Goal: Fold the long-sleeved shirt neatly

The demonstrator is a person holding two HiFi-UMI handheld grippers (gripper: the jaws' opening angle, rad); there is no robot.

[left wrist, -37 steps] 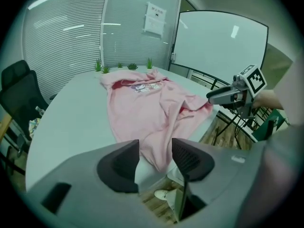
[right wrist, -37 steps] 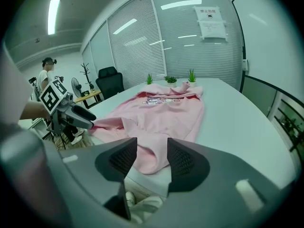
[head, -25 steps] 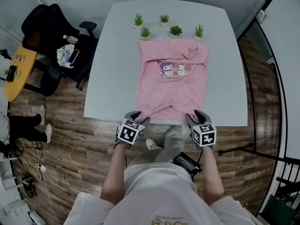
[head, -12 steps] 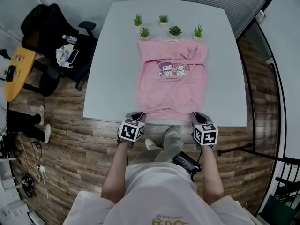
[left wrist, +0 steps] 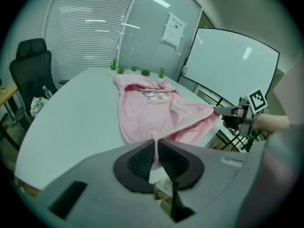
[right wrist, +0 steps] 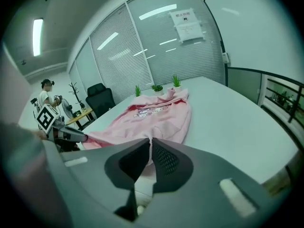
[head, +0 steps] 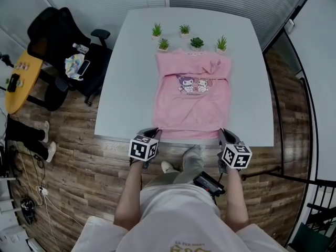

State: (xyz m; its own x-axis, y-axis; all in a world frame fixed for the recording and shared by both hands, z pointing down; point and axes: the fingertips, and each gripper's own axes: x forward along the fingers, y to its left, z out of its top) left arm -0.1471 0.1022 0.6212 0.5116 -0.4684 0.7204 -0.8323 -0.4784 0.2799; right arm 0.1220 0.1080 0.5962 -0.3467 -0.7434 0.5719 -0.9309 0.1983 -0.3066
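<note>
The left gripper (head: 156,133) is clamped shut on the near left hem corner of the pink long-sleeved shirt (head: 191,101). The right gripper (head: 220,133) has its jaws closing on the near right corner, with fabric pinched between its pads. Beyond both claws the shirt stretches away across the white table (head: 126,72).

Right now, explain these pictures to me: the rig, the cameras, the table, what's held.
No robot: a person holds a hand-held gripper in each hand. One picture comes from a head camera looking down; two come from cameras riding on the hand-held grippers, looking along their jaws. On the white table lies a pink long-sleeved cartoon-print shirt, five small green potted plants beyond it. The left hand-held gripper is shut on the shirt's near hem; the right hand-held gripper is closing its jaws on that hem, fabric between them.
</note>
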